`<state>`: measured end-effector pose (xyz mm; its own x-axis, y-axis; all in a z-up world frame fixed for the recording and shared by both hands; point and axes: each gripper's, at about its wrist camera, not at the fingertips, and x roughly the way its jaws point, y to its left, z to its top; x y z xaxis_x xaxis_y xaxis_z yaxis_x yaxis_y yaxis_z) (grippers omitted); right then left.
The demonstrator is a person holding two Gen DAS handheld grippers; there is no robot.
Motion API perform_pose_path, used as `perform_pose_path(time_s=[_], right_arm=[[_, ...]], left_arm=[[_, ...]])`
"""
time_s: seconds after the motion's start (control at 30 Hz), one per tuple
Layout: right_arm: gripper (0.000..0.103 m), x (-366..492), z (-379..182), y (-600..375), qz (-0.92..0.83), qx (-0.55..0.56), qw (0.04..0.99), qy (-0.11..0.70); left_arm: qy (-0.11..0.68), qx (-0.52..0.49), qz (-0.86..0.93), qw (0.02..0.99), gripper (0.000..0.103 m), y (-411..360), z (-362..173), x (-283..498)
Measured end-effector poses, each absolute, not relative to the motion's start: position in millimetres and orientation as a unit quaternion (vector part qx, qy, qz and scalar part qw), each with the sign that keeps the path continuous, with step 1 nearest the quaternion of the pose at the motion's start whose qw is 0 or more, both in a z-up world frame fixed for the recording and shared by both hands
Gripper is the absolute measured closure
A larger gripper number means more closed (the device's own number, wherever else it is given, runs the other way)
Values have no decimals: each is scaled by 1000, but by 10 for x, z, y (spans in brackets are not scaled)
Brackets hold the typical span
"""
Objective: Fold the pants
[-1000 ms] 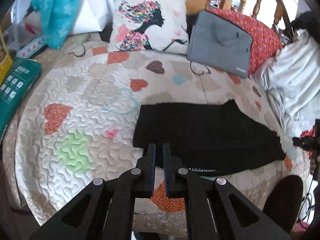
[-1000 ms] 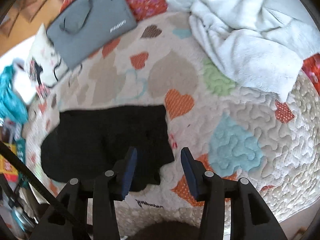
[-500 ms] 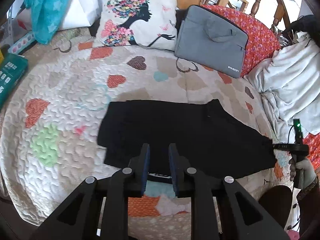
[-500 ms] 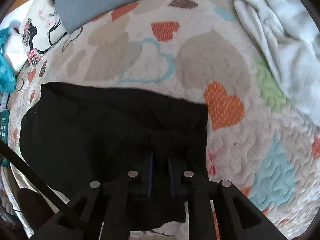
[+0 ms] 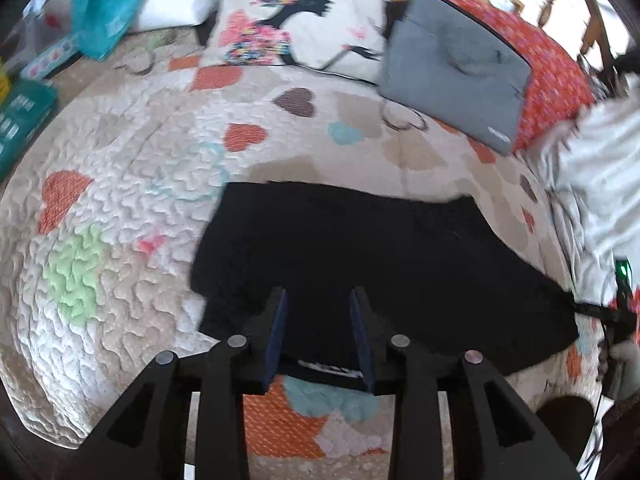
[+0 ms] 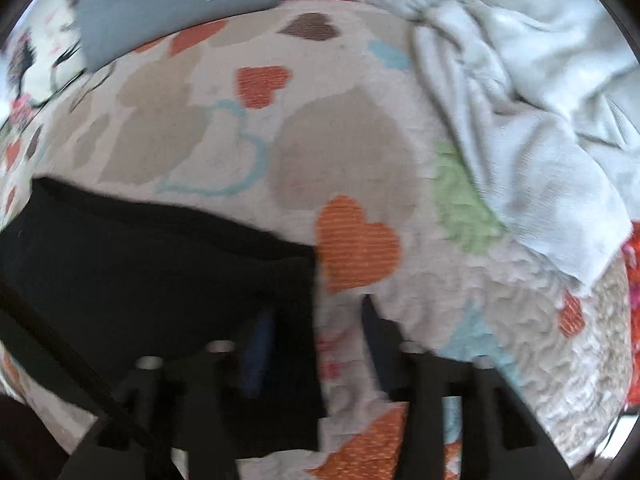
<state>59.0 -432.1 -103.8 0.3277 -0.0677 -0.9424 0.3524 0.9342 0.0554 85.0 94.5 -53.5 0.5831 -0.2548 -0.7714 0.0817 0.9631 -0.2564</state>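
Note:
The black pants [image 5: 360, 256] lie folded flat on the heart-patterned quilt [image 5: 132, 208]. My left gripper [image 5: 318, 300] is open, its fingers over the pants' near edge, with nothing between them. In the right wrist view the pants [image 6: 140, 264] fill the lower left. My right gripper [image 6: 320, 320] is open and straddles the pants' right edge; its left finger is over the cloth, its right finger over the quilt [image 6: 360, 152]. This view is blurred.
A grey laptop bag [image 5: 452, 64], a printed pillow [image 5: 296, 12] and a red cushion [image 5: 556, 80] lie at the far side. A white blanket [image 6: 520, 100] is heaped on the right. Teal cloth [image 5: 104, 4] and a green box [image 5: 20, 120] sit at the left.
My left gripper has opened wider. My right gripper was shut on the pants half a second ago and has opened and shifted to their right edge.

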Motion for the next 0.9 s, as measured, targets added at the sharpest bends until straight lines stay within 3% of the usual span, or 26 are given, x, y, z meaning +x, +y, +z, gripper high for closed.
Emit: perform_pose_path(time_s=[0.37, 0.63, 0.9], right_arm=[[43, 572, -442, -4324, -146, 155, 824, 525], [43, 1289, -357, -3328, -18, 147, 844, 516], [39, 2206, -590, -1984, 66, 50, 846, 527]], left_arm=[[434, -282, -30, 855, 66, 1759, -1031, 1214], [407, -239, -44, 880, 66, 1671, -1056, 1075], [391, -130, -118, 904, 65, 1028, -940, 1001]])
